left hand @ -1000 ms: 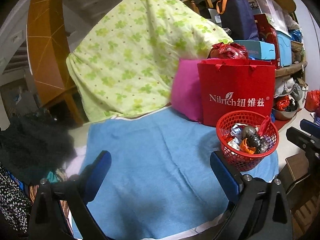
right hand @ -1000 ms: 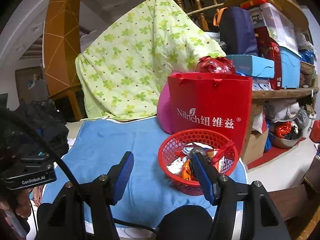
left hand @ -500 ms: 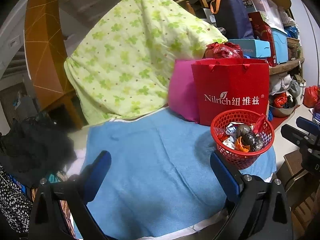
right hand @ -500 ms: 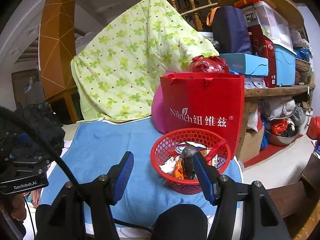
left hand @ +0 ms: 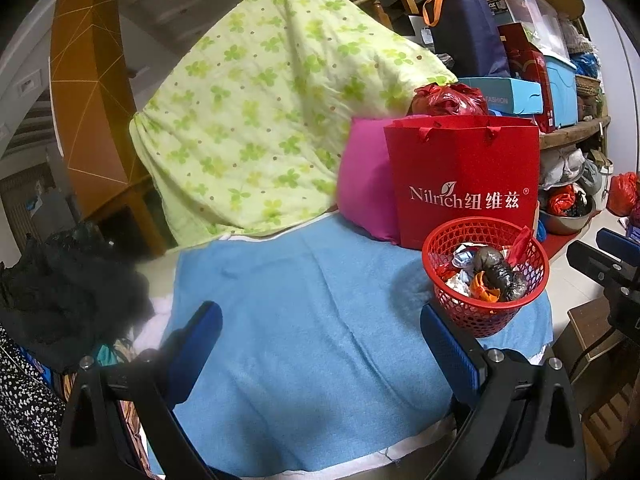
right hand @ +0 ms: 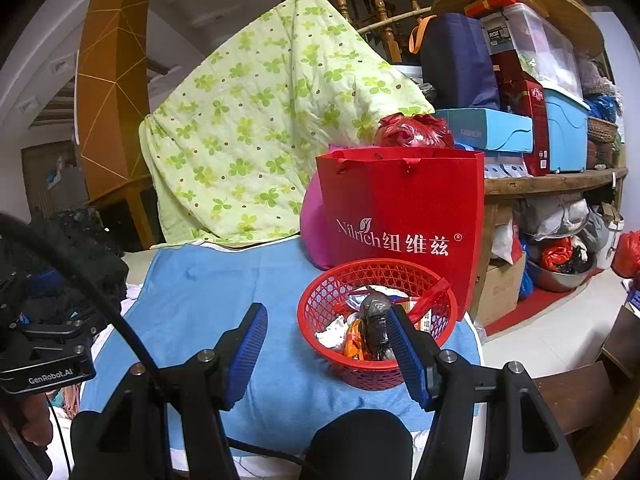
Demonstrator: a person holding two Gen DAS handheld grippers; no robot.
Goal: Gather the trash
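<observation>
Item 1: my left gripper, jaws spread wide with nothing between them, held over the near part of the blue towel.

Item 2: my right gripper, jaws likewise spread and holding nothing; its right finger crosses in front of the near rim of the basket, though I cannot tell whether it touches.

Item 3: red mesh basket, standing on the right end of the towel, just in front of the red paper bag. It holds the collected trash: a dark crumpled lump, an orange wrapper, white paper scraps, a silvery foil piece and a red plastic strip sticking up at the right rim.

Item 4: red paper bag, upright, printed "Nilrich" in white, with a pink cushion touching its left side and a knotted red plastic bag behind its top edge.

Item 5: green floral quilt, draped at the far side over a wooden stair rail.

Item 6: dark clothing heap, left of the towel.

Item 7: cluttered shelf, far right, carrying boxes and bins.
</observation>
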